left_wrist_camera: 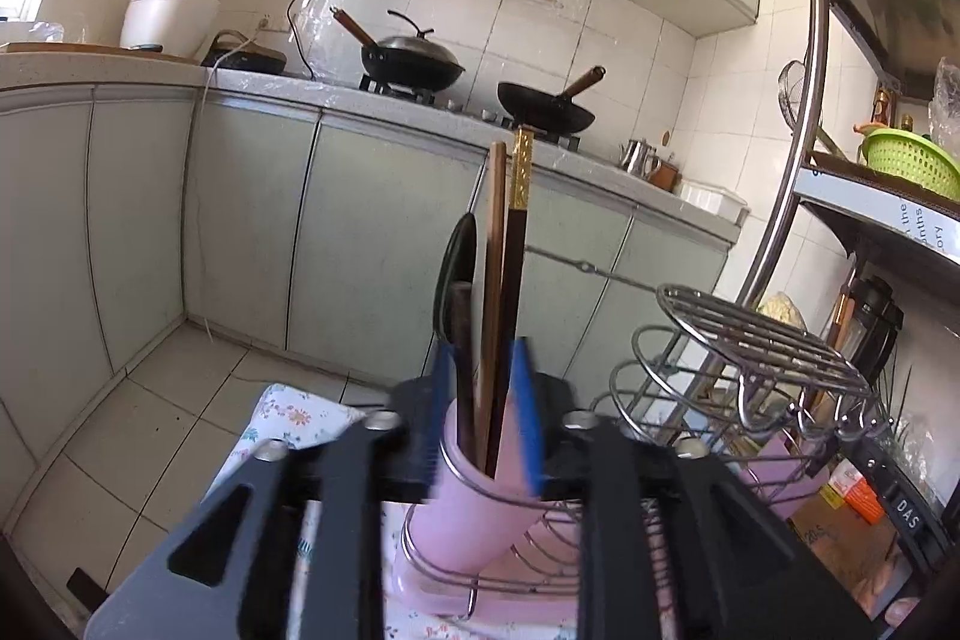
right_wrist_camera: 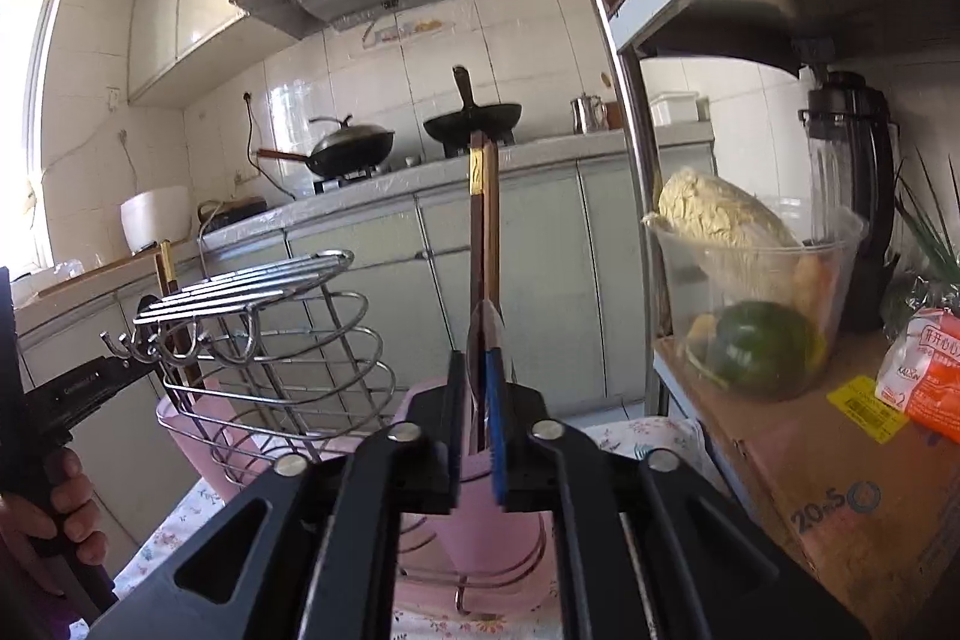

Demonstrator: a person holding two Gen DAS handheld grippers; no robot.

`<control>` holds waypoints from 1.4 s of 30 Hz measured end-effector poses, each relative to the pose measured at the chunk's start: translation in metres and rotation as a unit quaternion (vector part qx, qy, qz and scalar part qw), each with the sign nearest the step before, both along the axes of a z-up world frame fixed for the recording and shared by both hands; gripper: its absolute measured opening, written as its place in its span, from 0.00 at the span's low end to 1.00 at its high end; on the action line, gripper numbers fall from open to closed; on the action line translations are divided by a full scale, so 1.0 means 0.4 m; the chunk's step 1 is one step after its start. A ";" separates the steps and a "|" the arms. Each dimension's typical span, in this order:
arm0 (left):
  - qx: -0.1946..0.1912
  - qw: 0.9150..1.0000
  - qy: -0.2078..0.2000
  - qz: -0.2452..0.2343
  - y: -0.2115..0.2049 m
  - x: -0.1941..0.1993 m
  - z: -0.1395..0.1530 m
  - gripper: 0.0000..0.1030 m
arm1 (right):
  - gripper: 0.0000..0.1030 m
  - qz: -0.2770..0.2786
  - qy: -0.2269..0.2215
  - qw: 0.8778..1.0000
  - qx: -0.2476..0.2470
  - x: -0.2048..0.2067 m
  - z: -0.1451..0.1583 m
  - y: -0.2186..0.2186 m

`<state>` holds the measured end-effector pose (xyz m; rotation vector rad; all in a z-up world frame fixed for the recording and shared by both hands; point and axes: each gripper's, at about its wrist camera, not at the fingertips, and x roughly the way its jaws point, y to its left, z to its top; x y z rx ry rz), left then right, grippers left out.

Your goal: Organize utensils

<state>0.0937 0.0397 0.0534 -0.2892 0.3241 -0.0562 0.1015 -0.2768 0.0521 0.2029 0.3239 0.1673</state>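
The right gripper point(right_wrist_camera: 477, 436) jaws stand a little apart around chopsticks point(right_wrist_camera: 482, 220) and a spoon point(right_wrist_camera: 483, 334) that stand in a pink cup point(right_wrist_camera: 480, 532). The cup sits in a wire rack point(right_wrist_camera: 270, 340). A hand point(right_wrist_camera: 54, 514) holds the left gripper point(right_wrist_camera: 72, 394).

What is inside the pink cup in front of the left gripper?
The pink cup holds chopsticks and a dark spoon, standing upright. Their lower ends are hidden by the cup wall.

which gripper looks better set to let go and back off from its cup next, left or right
Probably left. The left gripper has jaws spread wide around the utensils in its pink cup, pads apparently clear. The right gripper jaws sit close around chopsticks; contact is unclear.
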 end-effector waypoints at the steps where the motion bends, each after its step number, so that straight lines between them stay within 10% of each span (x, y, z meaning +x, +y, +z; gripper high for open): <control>1: -0.006 1.000 0.004 -0.002 0.004 -0.004 0.001 0.37 | 0.34 0.007 0.006 1.000 0.005 -0.001 -0.001 -0.003; 19: 0.003 0.986 0.141 -0.087 -0.032 -0.143 -0.060 0.40 | 0.31 0.024 0.213 0.973 0.091 -0.099 -0.106 -0.094; 30: 0.013 0.957 0.250 -0.148 -0.125 -0.153 -0.165 0.39 | 0.28 0.074 0.380 0.914 0.119 -0.025 -0.297 -0.033; 42: 0.001 0.900 0.373 -0.227 -0.256 -0.081 -0.216 0.28 | 0.06 0.061 0.385 0.908 0.150 -0.007 -0.349 -0.065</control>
